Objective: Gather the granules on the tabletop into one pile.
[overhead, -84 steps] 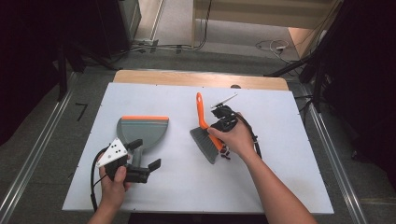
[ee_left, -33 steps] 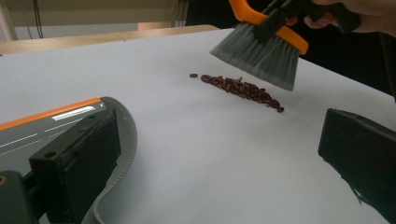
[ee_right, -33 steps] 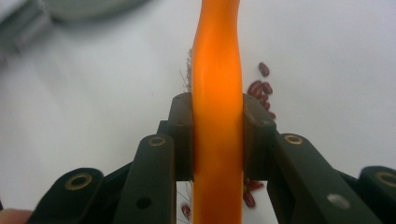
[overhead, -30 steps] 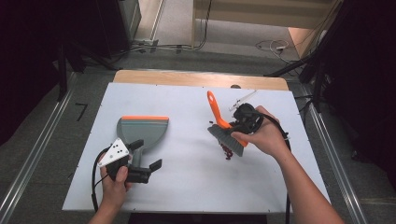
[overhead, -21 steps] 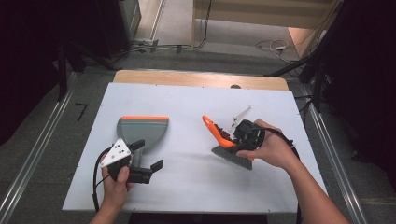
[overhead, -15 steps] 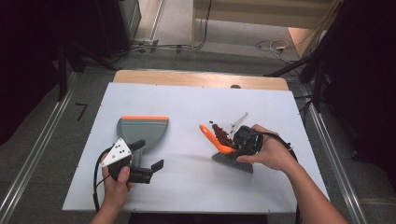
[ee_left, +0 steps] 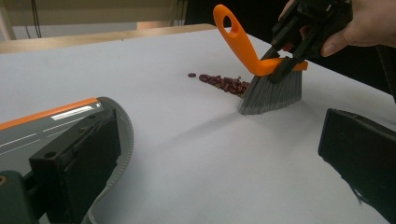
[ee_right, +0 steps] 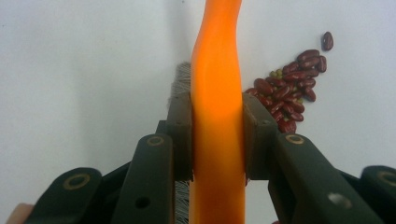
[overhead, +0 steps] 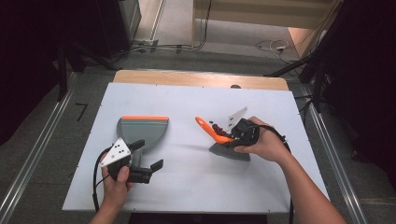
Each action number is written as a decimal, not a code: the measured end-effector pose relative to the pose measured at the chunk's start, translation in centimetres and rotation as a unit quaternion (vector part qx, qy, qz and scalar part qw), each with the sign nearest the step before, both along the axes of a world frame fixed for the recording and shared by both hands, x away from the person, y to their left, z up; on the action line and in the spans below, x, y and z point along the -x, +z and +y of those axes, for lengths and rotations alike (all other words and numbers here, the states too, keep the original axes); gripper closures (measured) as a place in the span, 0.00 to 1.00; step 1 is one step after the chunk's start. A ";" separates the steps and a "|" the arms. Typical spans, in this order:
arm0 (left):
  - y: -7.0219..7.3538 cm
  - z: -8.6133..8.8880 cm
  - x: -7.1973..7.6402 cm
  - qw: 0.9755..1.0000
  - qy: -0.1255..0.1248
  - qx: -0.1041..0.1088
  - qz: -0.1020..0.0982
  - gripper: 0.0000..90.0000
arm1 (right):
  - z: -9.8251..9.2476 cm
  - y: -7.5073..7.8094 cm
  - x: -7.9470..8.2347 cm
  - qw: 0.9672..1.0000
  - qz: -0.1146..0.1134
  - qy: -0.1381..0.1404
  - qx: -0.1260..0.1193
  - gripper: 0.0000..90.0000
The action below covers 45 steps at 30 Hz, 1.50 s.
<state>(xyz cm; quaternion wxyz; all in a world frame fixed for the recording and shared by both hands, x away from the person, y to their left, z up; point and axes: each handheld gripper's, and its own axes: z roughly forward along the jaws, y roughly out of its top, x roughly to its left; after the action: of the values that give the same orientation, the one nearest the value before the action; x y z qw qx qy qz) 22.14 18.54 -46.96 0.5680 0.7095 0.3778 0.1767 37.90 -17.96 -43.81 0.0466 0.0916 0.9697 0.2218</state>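
Right gripper (ee_right: 217, 140) clamps the brush (overhead: 219, 140) at frame centre, bristles hiding some beans (ee_right: 289, 93); left gripper (overhead: 140, 168) gapes, covering the dustpan (overhead: 142, 128) handle.

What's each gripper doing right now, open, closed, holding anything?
Left gripper: open, jaws apart, holding nothing, near the dustpan.
Right gripper: closed on the brush handle.

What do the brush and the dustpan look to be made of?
Brush: glossy orange handle, probably moulded plastic; dense grey bristles, likely synthetic fibre, splaying slightly on the table. Dustpan: smooth grey body that reflects light, apparently plastic; its orange front strip could be rubber or plastic, I can't tell which.
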 end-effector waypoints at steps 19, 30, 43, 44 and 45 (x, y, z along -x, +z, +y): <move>0.0 0.0 0.0 1.000 -0.001 0.000 0.001 0.00 | 0.3 -0.7 -4.3 0.999 -0.009 -0.003 -0.043 0.75; -0.1 0.1 0.0 1.000 0.000 0.002 0.002 0.00 | 1.2 -0.6 -5.9 0.999 -0.025 -0.009 -0.043 0.74; -0.1 0.2 -0.1 1.000 0.000 0.000 0.003 0.00 | 1.7 -0.7 -7.3 0.998 -0.033 -0.009 -0.052 0.74; -0.1 0.2 -0.1 1.000 0.000 0.001 0.003 0.00 | 1.7 -0.7 -7.4 0.998 -0.032 -0.009 -0.052 0.74; -0.1 0.2 -0.1 1.000 0.000 0.000 0.004 0.00 | 1.7 -0.7 -7.5 0.998 -0.032 -0.011 -0.052 0.74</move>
<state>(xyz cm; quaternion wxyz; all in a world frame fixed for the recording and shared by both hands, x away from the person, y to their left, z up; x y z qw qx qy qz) 22.28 18.76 -47.11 0.5669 0.7099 0.3801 0.1740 45.38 -16.28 -44.47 0.0754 0.0970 0.9539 0.2738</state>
